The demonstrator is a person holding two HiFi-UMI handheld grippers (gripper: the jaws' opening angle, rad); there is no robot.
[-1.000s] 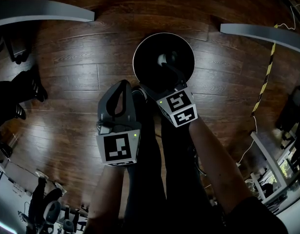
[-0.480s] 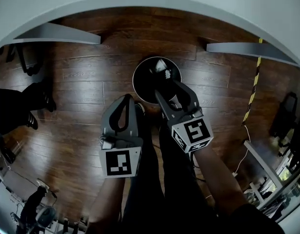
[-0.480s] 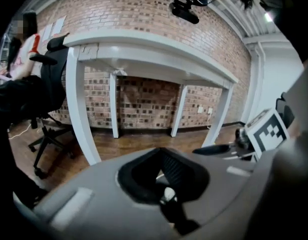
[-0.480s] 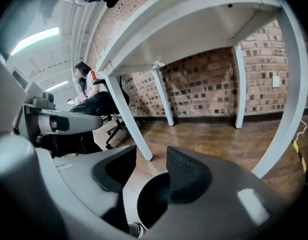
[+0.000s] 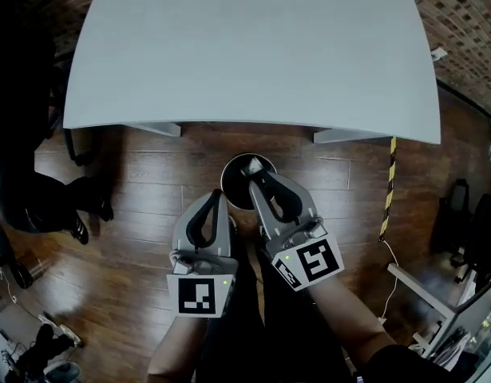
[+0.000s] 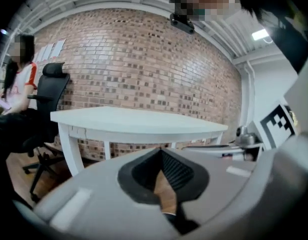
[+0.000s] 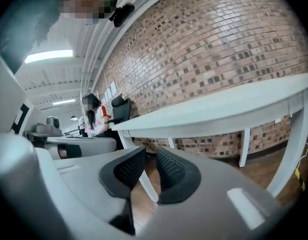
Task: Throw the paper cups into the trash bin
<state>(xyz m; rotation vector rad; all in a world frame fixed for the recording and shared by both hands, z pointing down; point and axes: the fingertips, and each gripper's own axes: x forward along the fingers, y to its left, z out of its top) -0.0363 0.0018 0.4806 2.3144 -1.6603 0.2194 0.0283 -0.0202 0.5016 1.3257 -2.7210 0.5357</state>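
Standing on glossy planks (image 5: 133, 190), round black trash bin (image 5: 233, 183), curved white table (image 5: 253, 46)

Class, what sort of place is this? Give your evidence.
Probably an office or workroom: a large white table, a red-brown brick wall and a black wheeled office chair.
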